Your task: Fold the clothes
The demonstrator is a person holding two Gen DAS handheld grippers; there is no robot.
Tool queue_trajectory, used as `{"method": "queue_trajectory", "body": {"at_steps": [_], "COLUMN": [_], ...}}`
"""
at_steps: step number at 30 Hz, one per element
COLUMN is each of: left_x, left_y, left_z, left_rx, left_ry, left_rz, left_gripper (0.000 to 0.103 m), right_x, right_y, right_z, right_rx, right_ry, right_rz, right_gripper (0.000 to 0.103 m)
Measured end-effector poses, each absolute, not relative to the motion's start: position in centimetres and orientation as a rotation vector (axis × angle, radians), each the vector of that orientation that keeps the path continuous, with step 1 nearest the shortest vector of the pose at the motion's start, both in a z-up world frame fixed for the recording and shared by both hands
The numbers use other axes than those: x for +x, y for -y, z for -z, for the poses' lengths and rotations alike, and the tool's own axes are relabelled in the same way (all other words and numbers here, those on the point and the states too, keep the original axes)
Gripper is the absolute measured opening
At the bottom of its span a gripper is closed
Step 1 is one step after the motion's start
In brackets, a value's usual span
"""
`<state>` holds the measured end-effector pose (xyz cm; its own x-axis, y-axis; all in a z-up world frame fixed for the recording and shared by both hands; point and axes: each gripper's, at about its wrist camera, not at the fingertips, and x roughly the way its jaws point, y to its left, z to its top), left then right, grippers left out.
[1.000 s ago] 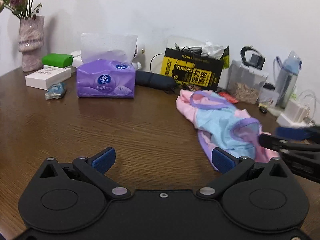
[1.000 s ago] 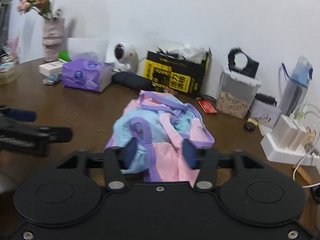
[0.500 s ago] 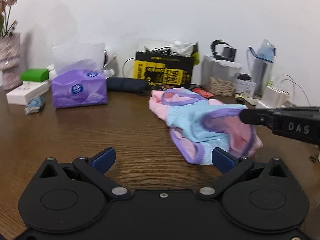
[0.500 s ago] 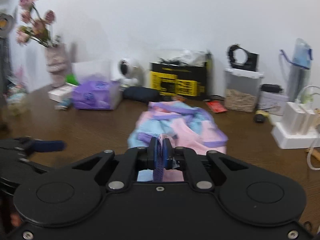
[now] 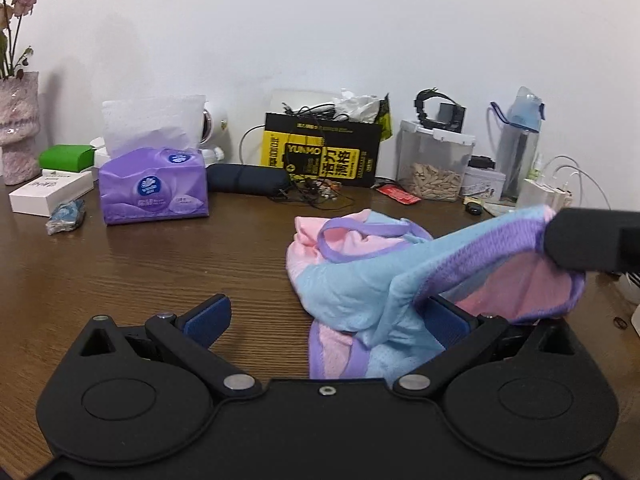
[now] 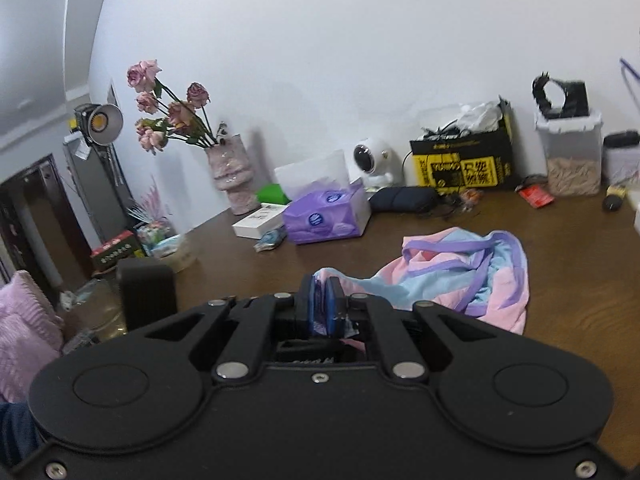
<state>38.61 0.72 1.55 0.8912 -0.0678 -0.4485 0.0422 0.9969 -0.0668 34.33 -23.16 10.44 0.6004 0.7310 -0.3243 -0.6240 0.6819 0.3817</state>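
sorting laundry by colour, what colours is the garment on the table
The garment is pink and light blue with purple trim, clearest in the left wrist view.

Both views are evenly and softly lit, moderately bright, with no harsh glare; faint shadows fall on the white wall (image 5: 320,32) behind the clutter; fisheye bending curves the edges and darkens the corners; the right view's left margin looks dimmer, perhaps slightly blurred.

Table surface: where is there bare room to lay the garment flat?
Bare wood spans the table between the tissue box, the garment and the left gripper. The back edge is crowded: yellow-black box, clear container, bottle.
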Motion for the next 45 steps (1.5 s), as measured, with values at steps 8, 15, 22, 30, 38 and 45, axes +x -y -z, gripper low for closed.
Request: {"method": "queue_trajectory", "body": {"at_steps": [8,15,22,30,38,45], "left_x": [37.7,37.5,37.1,37.6,38.2,38.4], "left_y": [-2.1,0.4,1.1,-1.0,-1.8,-1.1], "left_z": [-3.1,-2.8,-1.7,-2.8,-3.2,-2.1], "left_rx": [-0.04,-0.008,-0.003,-0.086,-0.026,0.085], "left_ry": [-0.365,-0.49,-0.393,-0.382,-0.443,-0.47], "left_rz": [-0.129,0.225,0.192,0.093,0.077,0.063], "left_gripper": [0.103,0.103,0.103,0.098,0.061,0.058], "right_x": [34.2,34.3,33.5,33.1,33.4,32.7], "right_y": [24.3,25.0,24.5,24.4,23.9,22.5], "right_z": [-9.8,-9.5,-9.8,-9.9,-9.3,-8.9], "right_rx": [0.247,0.29,0.275,0.252,0.176,0.037], "right_ry": [-0.48,-0.465,-0.447,-0.433,-0.452,-0.445], "right_rz": [-0.731,-0.727,-0.782,-0.757,-0.657,-0.575], "right_gripper": [0.007,0.008,0.008,0.008,0.008,0.007]}}
